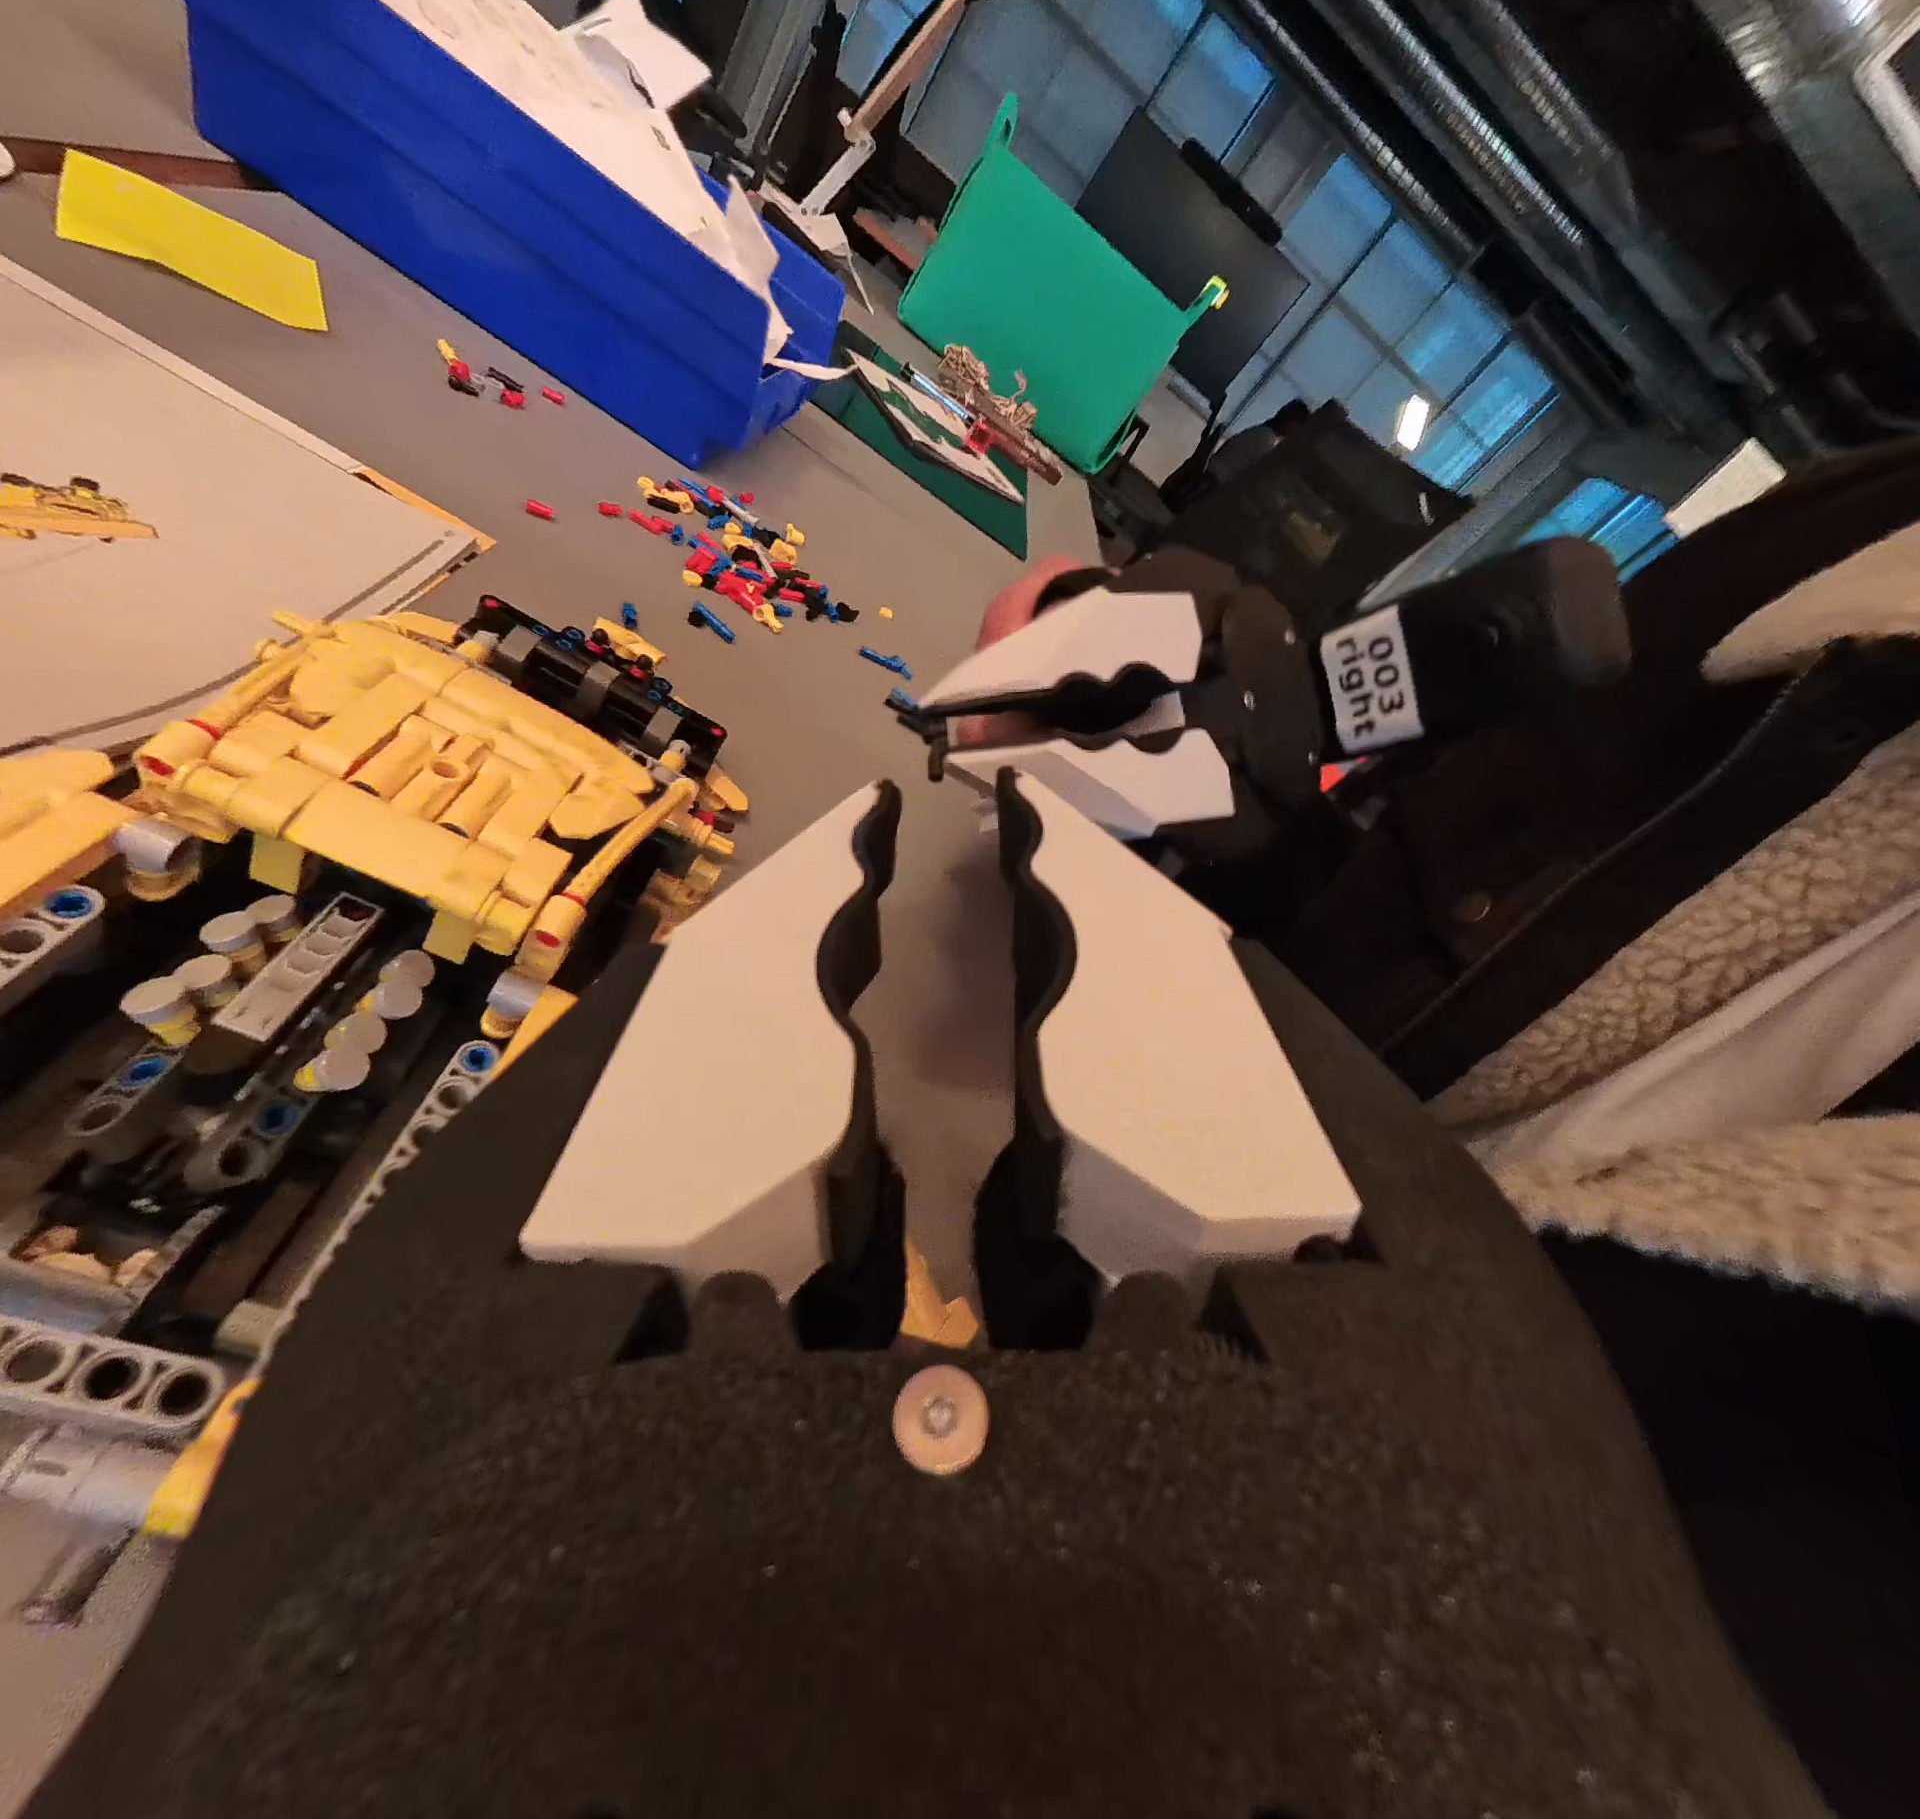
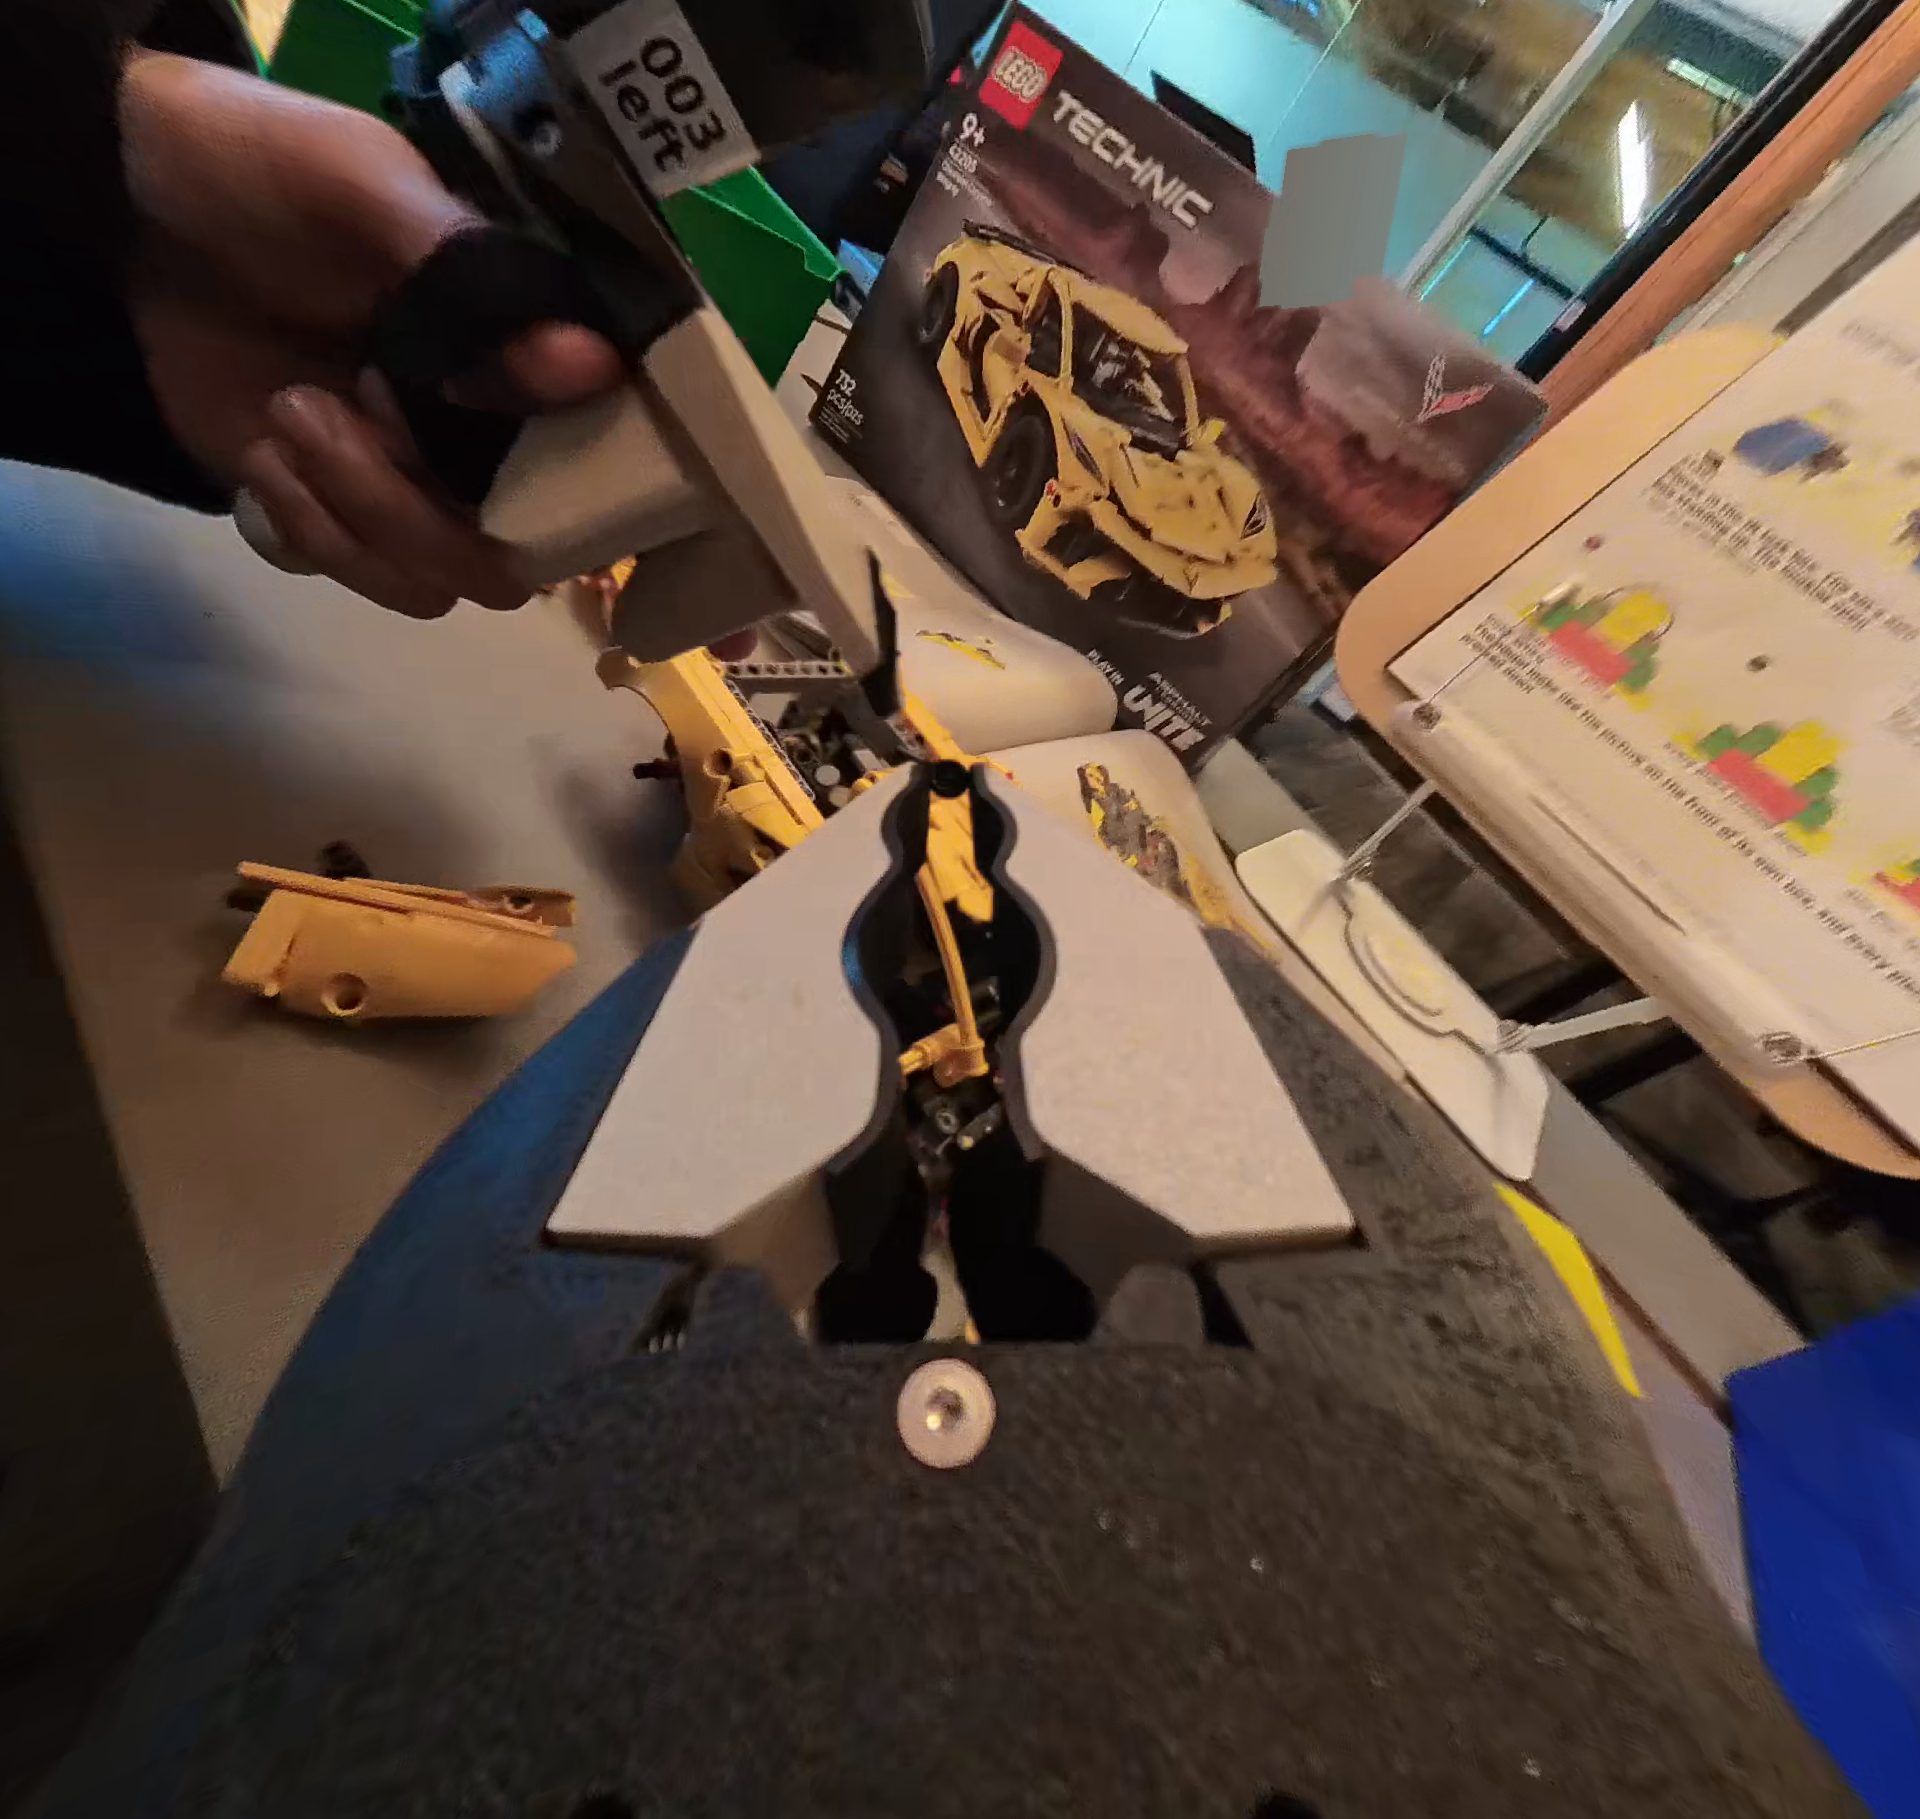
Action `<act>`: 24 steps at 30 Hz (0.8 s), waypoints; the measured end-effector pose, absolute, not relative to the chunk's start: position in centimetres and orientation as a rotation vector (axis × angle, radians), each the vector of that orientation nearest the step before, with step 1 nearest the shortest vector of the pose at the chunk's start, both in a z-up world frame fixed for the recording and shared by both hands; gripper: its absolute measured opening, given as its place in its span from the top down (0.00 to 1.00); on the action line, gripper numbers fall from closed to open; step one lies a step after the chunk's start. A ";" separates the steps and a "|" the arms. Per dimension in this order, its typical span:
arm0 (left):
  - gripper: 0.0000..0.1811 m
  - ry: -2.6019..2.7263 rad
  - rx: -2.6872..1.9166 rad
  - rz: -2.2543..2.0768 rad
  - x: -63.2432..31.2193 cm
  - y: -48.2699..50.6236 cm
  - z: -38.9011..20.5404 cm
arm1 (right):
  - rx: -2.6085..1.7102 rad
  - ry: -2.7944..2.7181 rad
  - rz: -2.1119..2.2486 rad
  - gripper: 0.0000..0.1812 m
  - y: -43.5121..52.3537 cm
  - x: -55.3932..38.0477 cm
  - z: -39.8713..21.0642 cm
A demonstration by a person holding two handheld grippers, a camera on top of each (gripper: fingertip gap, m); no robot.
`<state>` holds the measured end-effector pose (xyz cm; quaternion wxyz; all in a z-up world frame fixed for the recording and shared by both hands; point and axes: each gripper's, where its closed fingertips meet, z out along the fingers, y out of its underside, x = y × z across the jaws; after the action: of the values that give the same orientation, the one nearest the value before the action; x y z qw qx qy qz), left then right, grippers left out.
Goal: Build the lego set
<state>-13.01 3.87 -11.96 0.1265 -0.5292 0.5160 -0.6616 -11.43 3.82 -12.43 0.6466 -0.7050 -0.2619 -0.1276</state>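
Observation:
The partly built yellow Lego car (image 1: 416,782) sits on the grey table at the left, with its grey and black frame open below; it also shows in the right wrist view (image 2: 748,761). My left gripper (image 1: 948,793) is open by a narrow gap and empty, beside the car's right side. My right gripper (image 2: 948,782) is shut on a small black pin (image 2: 948,777). It holds the pin just in front of the left gripper's tips, and it shows in the left wrist view (image 1: 930,730). The left gripper (image 2: 883,678) hangs over the car.
A pile of small red, blue, black and yellow pieces (image 1: 748,564) lies beyond the car. A loose yellow panel assembly (image 2: 384,948) lies to one side. A blue bin (image 1: 468,159), a green bin (image 1: 1039,315), an open booklet (image 1: 208,522), the set's box (image 2: 1143,367) and a sheet on a stand (image 2: 1714,678) surround the work area. Both grippers' tips are close together, under 4 cm apart.

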 end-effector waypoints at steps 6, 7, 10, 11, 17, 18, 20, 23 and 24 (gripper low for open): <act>0.93 1.495 -1.527 -1.940 -13.0 3.8 -11.8 | -1.538 -0.614 -0.317 0.97 3.4 -12.0 -11.5; 0.94 1.505 -1.517 -1.938 -13.0 3.6 -11.8 | -1.536 -0.615 -0.303 0.97 3.4 -12.1 -11.5; 0.94 1.544 -1.473 -1.959 -13.2 2.7 -11.5 | -1.522 -0.623 -0.292 0.97 3.3 -12.4 -11.4; 0.94 1.556 -1.464 -1.958 -13.2 2.4 -11.5 | -1.521 -0.628 -0.294 0.97 3.3 -12.5 -11.4; 0.99 1.598 -1.424 -1.929 -13.4 2.2 -11.6 | -1.524 -0.642 -0.263 0.97 3.2 -12.9 -11.6; 0.99 1.610 -1.408 -1.902 -13.4 2.2 -11.7 | -1.530 -0.626 -0.238 0.97 3.2 -12.9 -11.6; 0.99 1.628 -1.347 -1.802 -13.5 2.5 -11.5 | -1.549 -0.601 -0.142 0.93 3.1 -13.1 -11.9; 0.99 1.668 -1.154 -1.445 -13.5 3.5 -11.4 | -1.571 -0.541 -0.008 0.90 3.0 -12.9 -11.7; 0.99 1.674 -1.077 -1.327 -13.6 3.7 -11.2 | -1.573 -0.508 0.040 0.89 3.0 -12.7 -11.5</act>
<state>-13.57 3.65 -11.17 0.3661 -0.4190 0.6511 -0.5162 -12.70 2.99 -11.48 0.6772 -0.7000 -0.2262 0.0177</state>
